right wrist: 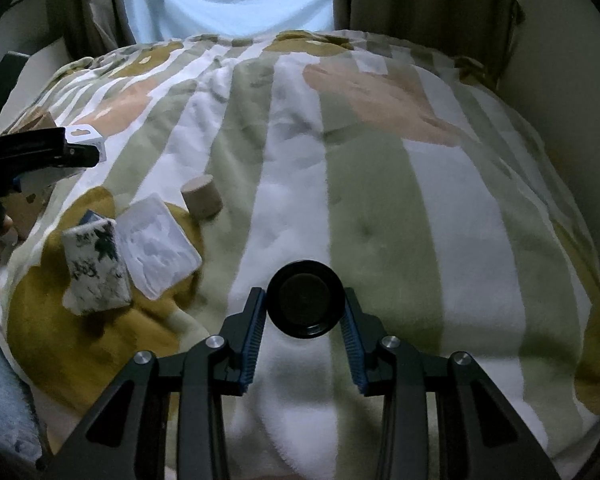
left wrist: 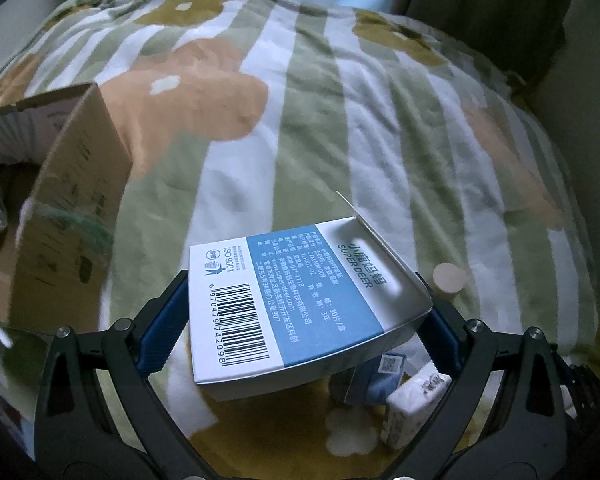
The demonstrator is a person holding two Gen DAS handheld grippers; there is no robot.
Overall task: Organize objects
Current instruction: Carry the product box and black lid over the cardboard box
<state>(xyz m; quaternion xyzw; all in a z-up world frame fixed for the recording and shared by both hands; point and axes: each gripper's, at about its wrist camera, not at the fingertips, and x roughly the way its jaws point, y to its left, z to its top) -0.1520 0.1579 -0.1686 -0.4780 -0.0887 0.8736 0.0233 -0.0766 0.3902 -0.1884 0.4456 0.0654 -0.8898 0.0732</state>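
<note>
The blue-and-white box (left wrist: 300, 304) is clamped in the left hand-held gripper (left wrist: 300, 320) — the cardboard carton (left wrist: 72, 216) lies left-forward; a black cap (right wrist: 306, 300) is gripped in the right hand-held gripper (right wrist: 305, 320).

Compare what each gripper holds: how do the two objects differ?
The left gripper holds a white-and-blue box, flat-sided and printed with a barcode. The right gripper holds a black round object, plain and unprinted. Both are clamped between blue pads above the striped blanket.

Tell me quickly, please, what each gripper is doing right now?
Left gripper: closed on the blue-and-white box.
Right gripper: closed on the black round lid.
</note>
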